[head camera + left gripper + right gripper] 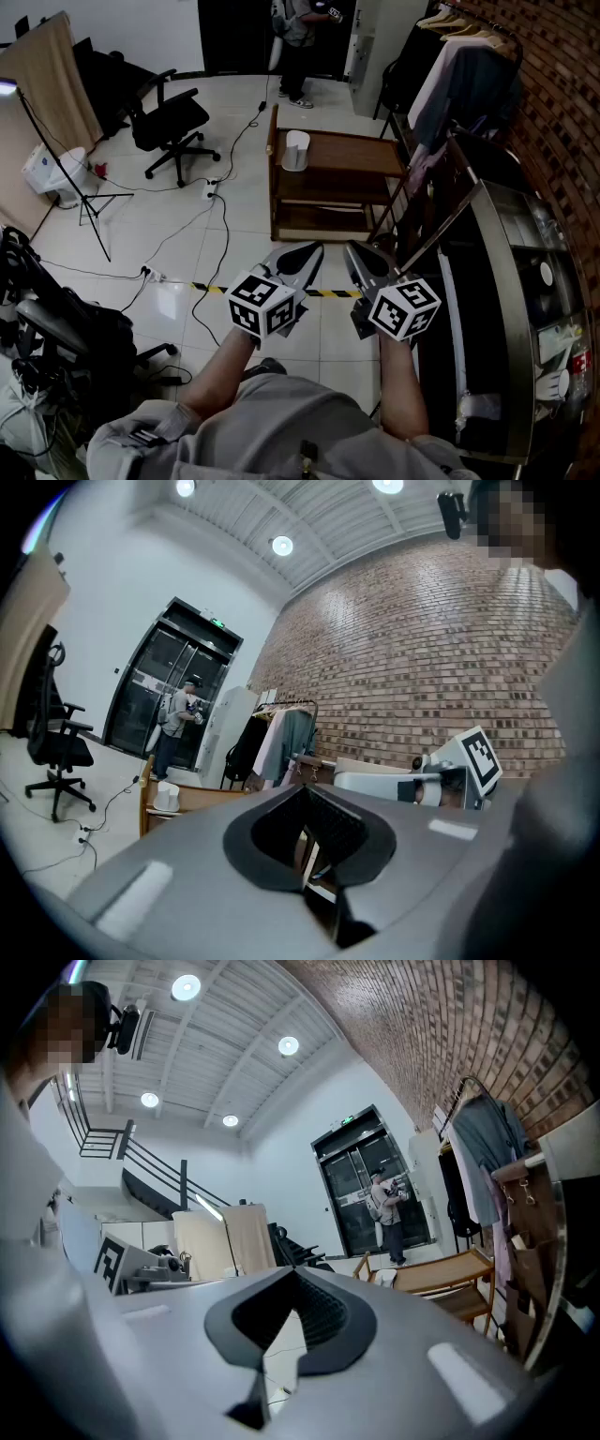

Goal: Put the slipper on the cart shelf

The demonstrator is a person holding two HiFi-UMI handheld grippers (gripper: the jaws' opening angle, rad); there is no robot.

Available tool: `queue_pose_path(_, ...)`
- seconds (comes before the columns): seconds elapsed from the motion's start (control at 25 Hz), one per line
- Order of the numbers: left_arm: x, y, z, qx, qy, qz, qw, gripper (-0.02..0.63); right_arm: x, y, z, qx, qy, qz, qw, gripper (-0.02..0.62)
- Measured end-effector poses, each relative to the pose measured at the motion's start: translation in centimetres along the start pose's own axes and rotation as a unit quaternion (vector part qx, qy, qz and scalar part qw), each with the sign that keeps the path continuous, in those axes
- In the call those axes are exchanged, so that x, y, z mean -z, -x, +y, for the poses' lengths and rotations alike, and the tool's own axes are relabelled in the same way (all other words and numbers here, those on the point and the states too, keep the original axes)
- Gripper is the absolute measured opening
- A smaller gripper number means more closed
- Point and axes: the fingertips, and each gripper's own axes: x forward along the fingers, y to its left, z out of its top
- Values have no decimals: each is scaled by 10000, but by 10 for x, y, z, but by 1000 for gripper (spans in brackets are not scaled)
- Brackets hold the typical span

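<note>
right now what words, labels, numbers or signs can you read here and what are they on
None can be read.
Green sign above the glass doors: too small.
Red print on the counter at right: blurred, cut off.
Left marker cube, right marker cube: square patterns, no letters.

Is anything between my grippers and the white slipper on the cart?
Nothing visible. The left gripper and right gripper are shut and empty, short of the cart. Only floor with a striped tape line lies before the slipper on its top shelf.
</note>
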Motion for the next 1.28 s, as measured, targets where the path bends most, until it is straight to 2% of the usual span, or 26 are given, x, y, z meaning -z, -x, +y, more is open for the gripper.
queue_pose_path(0.44, -28, -35, 122, 140, -46, 295, 9995, 8, -6, -109, -31, 427, -166, 88, 9989, -3)
queue_pose_path(0.8, -9, -86, 185, 25, 82, 546, 9985, 8, 13, -162, -82, 483, -393, 319, 9976, -3)
queue_pose_path(1.08, -5, -161, 231, -520, -2, 619, 9967, 8, -5, -198, -164, 397, -354, 358, 9979, -3)
queue_pose_path(1.28, 1, -204, 264, -1060, 23, 736, 9916, 8, -12, -227, -212, 46, -353, 456, 9983, -3)
